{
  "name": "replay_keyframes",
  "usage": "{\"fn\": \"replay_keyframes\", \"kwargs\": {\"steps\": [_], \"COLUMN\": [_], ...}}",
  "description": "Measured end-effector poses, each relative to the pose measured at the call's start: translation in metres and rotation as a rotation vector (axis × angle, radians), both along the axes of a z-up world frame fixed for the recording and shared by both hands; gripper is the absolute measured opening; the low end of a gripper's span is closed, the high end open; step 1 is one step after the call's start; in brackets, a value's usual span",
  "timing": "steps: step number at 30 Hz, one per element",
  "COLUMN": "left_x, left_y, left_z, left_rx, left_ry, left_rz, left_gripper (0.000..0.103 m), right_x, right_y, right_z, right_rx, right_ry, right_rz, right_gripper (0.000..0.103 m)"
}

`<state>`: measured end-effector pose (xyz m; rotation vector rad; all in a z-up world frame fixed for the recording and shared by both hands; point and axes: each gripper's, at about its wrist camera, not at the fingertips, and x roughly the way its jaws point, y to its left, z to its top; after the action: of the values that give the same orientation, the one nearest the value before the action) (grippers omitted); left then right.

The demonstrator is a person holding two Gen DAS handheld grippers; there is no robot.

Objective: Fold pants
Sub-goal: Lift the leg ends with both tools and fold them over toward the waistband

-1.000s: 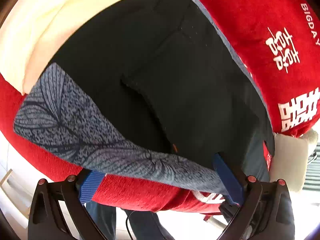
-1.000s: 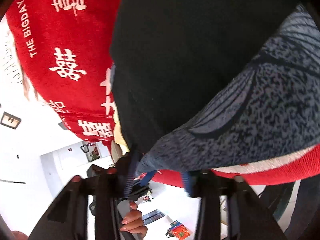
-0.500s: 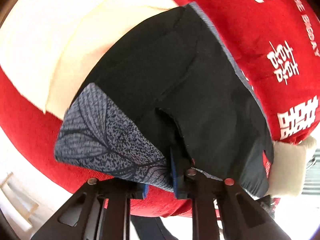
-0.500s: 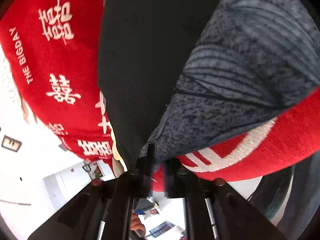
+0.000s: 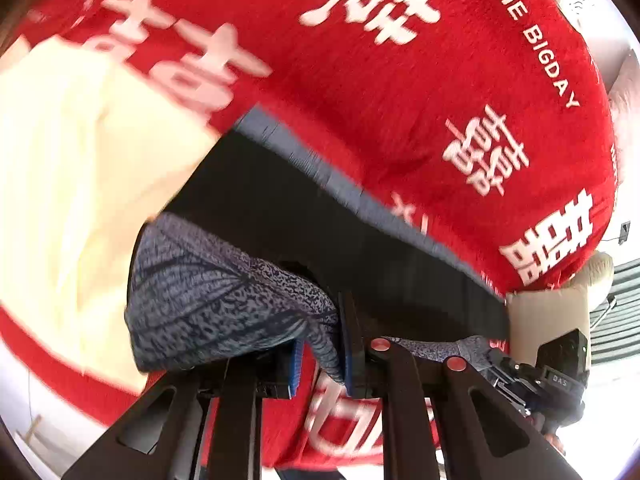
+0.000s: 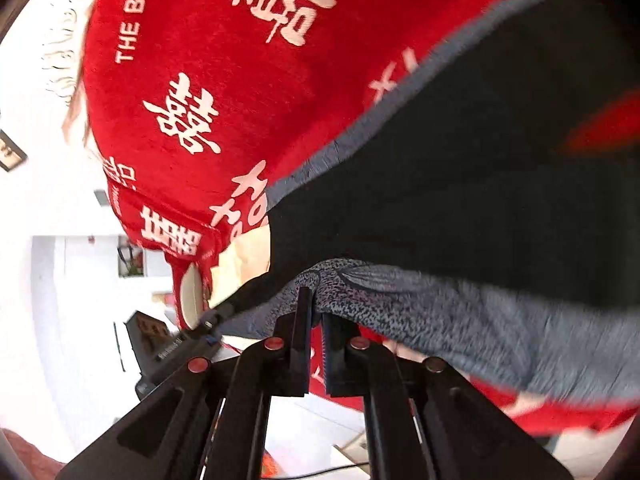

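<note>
The pants point(image 5: 320, 216) are black with a grey patterned band point(image 5: 224, 300) along one edge. They lie on a red blanket point(image 5: 380, 80) with white characters. My left gripper point(image 5: 322, 344) is shut on the grey band, which bunches between its fingers. In the right wrist view the pants point(image 6: 480, 180) fill the right side, and my right gripper point(image 6: 314, 316) is shut on the grey band point(image 6: 420, 304) at its other end. The pants' edge is lifted off the blanket in both views.
A cream pillow or sheet point(image 5: 68, 168) lies at the left of the pants. The other gripper's body point(image 5: 556, 364) shows at the lower right of the left wrist view. A white room and floor point(image 6: 60, 280) lie beyond the blanket's edge.
Both grippers went from open to shut on the grey band, then lifted and carried that edge over the pants; more red blanket now shows beyond the garment.
</note>
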<state>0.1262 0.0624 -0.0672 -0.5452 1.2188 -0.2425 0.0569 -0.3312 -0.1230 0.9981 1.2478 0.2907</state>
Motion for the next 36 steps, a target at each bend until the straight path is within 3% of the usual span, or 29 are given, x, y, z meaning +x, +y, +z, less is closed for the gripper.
{"fn": "replay_keyframes", "kwargs": {"steps": [4, 10, 14, 17, 18, 19, 20, 21, 22, 23, 24, 28, 30, 33, 34, 36], "left_x": [0.054, 0.129, 0.152, 0.154, 0.153, 0.149, 0.145, 0.142, 0.136, 0.132, 0.129, 0.126, 0.127, 0.132, 0.133, 0.133], "left_y": [-0.018, -0.042, -0.046, -0.049, -0.05, -0.05, -0.05, -0.05, -0.049, -0.049, -0.05, -0.075, -0.089, -0.108, -0.114, -0.124], "left_z": [-0.012, -0.069, -0.108, -0.106, -0.101, -0.09, -0.079, -0.068, -0.052, -0.042, -0.035, -0.047, -0.063, -0.097, -0.11, -0.116], "left_rx": [0.074, 0.167, 0.227, 0.245, 0.251, 0.266, 0.291, 0.325, 0.373, 0.392, 0.397, 0.486, 0.51, 0.553, 0.605, 0.673], "left_ry": [-0.015, 0.016, 0.068, 0.069, 0.071, 0.059, 0.041, 0.018, -0.023, -0.048, -0.054, -0.004, 0.017, 0.075, 0.091, 0.049], "left_rz": [-0.019, -0.012, 0.014, 0.03, 0.026, 0.022, 0.022, 0.027, 0.038, 0.035, 0.014, -0.101, -0.135, -0.154, -0.156, -0.178], "left_gripper": [0.017, 0.017, 0.021, 0.022, 0.025, 0.035, 0.045, 0.073, 0.084, 0.084, 0.084, 0.084, 0.084, 0.084, 0.084, 0.093], "right_x": [0.073, 0.158, 0.193, 0.209, 0.21, 0.21, 0.209, 0.209, 0.209, 0.208, 0.207, 0.199, 0.192, 0.183, 0.181, 0.182], "right_y": [-0.015, -0.028, -0.03, -0.032, -0.034, -0.037, -0.038, -0.04, -0.041, -0.043, -0.045, -0.032, -0.012, 0.013, 0.021, 0.029], "right_z": [-0.023, -0.09, -0.128, -0.15, -0.152, -0.15, -0.146, -0.139, -0.131, -0.121, -0.107, -0.056, -0.048, -0.068, -0.08, -0.103], "right_rx": [-0.015, -0.016, -0.026, -0.011, 0.006, 0.02, 0.018, 0.003, -0.006, -0.013, -0.05, -0.19, -0.238, -0.324, -0.364, -0.481], "right_ry": [0.046, 0.126, 0.149, 0.161, 0.168, 0.177, 0.177, 0.169, 0.156, 0.14, 0.119, 0.014, -0.009, 0.016, 0.032, 0.045], "right_rz": [0.09, 0.197, 0.264, 0.296, 0.285, 0.276, 0.275, 0.278, 0.275, 0.264, 0.247, 0.304, 0.381, 0.508, 0.542, 0.589], "right_gripper": [0.005, 0.005, 0.005, 0.005, 0.005, 0.006, 0.014, 0.032, 0.042, 0.06, 0.065, 0.065, 0.064, 0.064, 0.063, 0.053]}}
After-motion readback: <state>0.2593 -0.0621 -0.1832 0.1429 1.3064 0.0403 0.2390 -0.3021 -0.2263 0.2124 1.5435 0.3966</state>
